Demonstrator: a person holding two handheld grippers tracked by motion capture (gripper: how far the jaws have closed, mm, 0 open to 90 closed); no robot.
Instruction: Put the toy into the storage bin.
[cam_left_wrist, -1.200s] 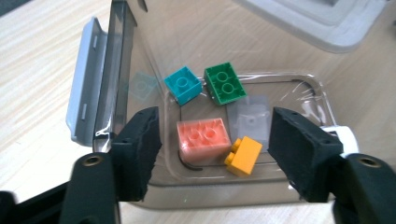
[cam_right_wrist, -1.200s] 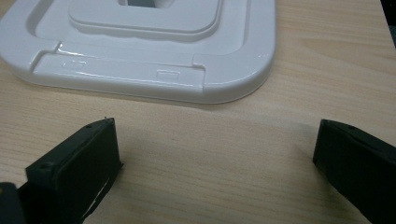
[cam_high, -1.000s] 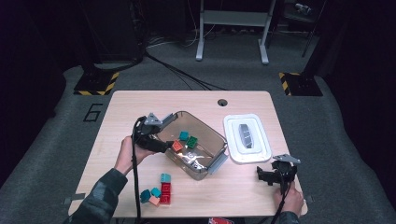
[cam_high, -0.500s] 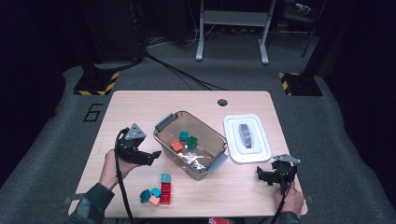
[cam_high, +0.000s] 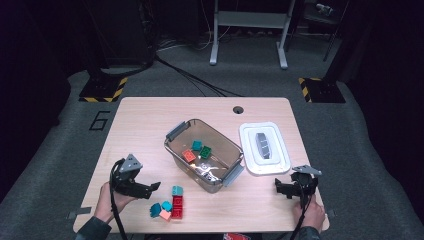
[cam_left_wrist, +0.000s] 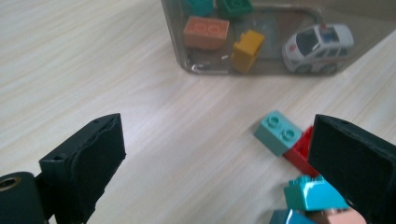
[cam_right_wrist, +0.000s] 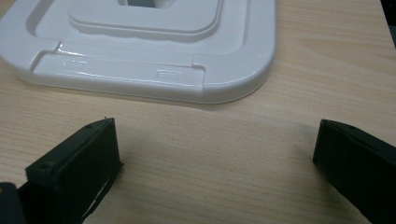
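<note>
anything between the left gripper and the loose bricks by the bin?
Nothing: bare table separates the left gripper from the loose bricks in the high view, and its open jaws hold nothing.

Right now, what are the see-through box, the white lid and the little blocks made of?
The box looks like clear, smoky plastic: its toys show through the wall. The white lid seems glossy moulded plastic, with shiny highlights on its rounded edges. The blocks look like hard coloured plastic with round studs.

Dark room, grey carpet (cam_high: 350, 150), wooden table (cam_high: 145, 125), cables (cam_high: 195, 82) behind
</note>
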